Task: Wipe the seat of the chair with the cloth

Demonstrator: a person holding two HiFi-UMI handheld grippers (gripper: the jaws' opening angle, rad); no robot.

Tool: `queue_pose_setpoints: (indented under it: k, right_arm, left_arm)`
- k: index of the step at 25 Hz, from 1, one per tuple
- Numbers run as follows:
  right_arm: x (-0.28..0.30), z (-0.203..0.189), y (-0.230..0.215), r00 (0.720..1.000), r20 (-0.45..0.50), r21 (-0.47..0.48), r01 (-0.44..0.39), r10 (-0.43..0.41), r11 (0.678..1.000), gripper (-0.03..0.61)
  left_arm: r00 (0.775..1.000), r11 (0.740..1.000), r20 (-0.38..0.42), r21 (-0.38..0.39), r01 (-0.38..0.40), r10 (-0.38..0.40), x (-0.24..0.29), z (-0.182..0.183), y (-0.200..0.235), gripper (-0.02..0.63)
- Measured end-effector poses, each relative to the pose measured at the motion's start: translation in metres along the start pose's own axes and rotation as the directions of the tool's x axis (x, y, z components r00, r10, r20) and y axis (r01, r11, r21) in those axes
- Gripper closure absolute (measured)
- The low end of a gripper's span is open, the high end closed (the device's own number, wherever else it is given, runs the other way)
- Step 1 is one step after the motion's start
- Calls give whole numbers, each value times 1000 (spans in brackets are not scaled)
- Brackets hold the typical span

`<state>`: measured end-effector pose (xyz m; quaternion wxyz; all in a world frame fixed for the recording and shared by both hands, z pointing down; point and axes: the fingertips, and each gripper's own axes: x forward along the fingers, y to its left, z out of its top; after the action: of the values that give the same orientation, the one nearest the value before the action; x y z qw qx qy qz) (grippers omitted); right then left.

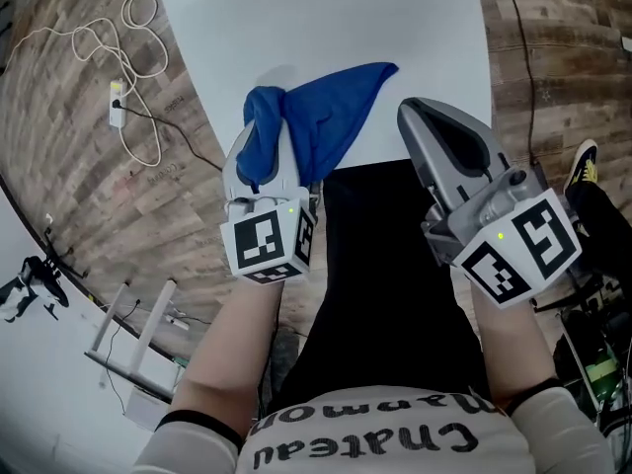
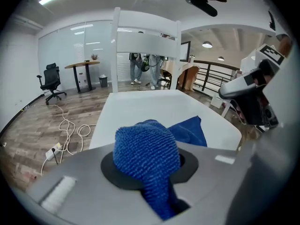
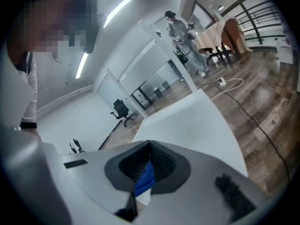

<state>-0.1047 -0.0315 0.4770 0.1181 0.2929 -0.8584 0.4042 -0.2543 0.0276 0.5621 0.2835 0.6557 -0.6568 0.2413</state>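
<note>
The chair's white seat lies ahead of me, its white backrest standing at the far end. A blue cloth drapes from my left gripper onto the seat's near edge. That gripper is shut on the cloth, and a bunched fold bulges up between its jaws. My right gripper hovers over the seat's near right part, to the right of the cloth. Its jaws meet at the tip with nothing held. In the right gripper view, a strip of the blue cloth shows through the gap behind the closed tips, and the seat lies beyond.
A power strip with looped white cable lies on the wooden floor left of the chair. A white rack stands at lower left. Farther off are a black office chair, a desk, standing people and a railing.
</note>
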Motion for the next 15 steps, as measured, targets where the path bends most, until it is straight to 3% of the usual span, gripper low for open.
queue_pose_setpoints:
  k: [8,12,15]
  right_arm:
    - [-61,22,-62,984,107,92,131,-140,987,565]
    - [-95,30,-90,964,163,134,192,-212,972,565]
    - [-121,36,-109,945,198,165,229,-260,959,565]
  left_arm:
    - [988,982,-25,104,155,-153,31,29,-93,522]
    - [964,947,-53,180,266,-261,45,35,-151,522]
    - [937,900,-77,262,349,-341,52,40,-194,522]
